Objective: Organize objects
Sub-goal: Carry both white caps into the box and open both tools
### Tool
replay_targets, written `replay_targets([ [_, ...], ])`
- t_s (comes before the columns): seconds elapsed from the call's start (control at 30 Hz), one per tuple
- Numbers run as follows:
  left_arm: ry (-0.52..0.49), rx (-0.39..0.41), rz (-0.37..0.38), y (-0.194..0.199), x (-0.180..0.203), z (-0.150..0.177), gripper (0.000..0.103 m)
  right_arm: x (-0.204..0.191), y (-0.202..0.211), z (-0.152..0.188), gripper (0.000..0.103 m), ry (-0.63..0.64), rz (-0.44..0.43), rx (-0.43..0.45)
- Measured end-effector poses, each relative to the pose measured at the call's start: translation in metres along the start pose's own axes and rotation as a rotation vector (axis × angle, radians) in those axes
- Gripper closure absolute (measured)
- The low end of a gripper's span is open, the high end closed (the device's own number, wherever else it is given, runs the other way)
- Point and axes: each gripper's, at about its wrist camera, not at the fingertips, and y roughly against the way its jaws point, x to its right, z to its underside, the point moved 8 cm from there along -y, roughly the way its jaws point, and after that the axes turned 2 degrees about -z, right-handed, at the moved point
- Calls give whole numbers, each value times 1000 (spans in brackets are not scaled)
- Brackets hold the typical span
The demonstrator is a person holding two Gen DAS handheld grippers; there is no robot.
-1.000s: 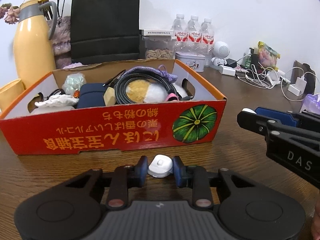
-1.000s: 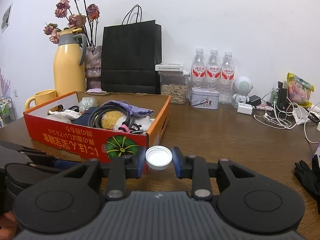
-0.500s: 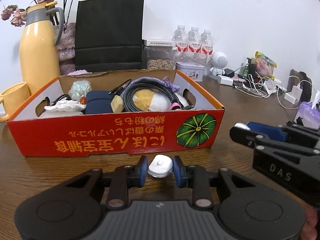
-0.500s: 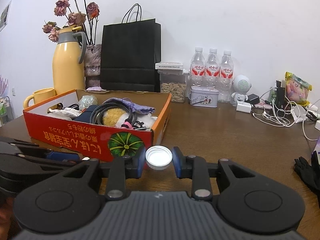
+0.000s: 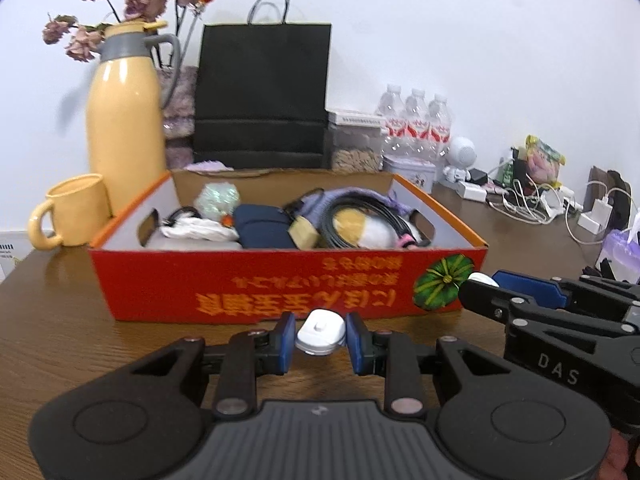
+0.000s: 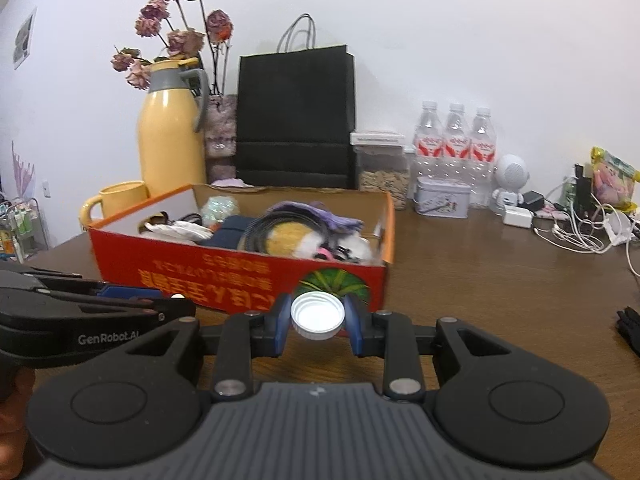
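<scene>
My left gripper [image 5: 321,338] is shut on a small white plastic tag [image 5: 321,331], held just in front of the red cardboard box [image 5: 280,288]. My right gripper [image 6: 318,322] is shut on a white bottle cap [image 6: 318,316], its open side facing the camera, near the box's right front corner [image 6: 376,284]. The box holds a coiled black cable [image 5: 360,220], a dark blue pouch [image 5: 262,226], a plush toy and other small items. The right gripper [image 5: 480,288] also shows at the right of the left wrist view, and the left gripper [image 6: 176,300] at the left of the right wrist view.
Behind the box stand a yellow thermos [image 5: 126,128], a yellow mug [image 5: 76,210], a black paper bag [image 5: 264,96], three water bottles [image 6: 456,152] and a tin [image 6: 442,198]. Chargers and tangled cables [image 6: 576,228] lie at the far right. A black glove [image 6: 630,330] is at the right edge.
Both grippers have drawn back from the box and risen a little, so the box looks smaller and farther. Each still grips its item; the jaws have not changed.
</scene>
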Motion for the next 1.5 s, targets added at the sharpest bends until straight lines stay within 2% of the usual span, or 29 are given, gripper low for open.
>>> replay_targets([
  [0.33, 36, 56, -28, 11, -42, -32, 77, -29, -13, -23, 74, 8, -15, 22],
  [0.57, 58, 72, -31, 4, -54, -53, 77, -34, -25, -46, 74, 5, -12, 49],
  [0.9, 85, 94, -61, -29, -67, -87, 77, -36, -60, -78, 74, 1, -15, 86],
  [1.5, 99, 78, -93, -105, -90, -120, 77, -26, -133, -93, 74, 23, -34, 51],
])
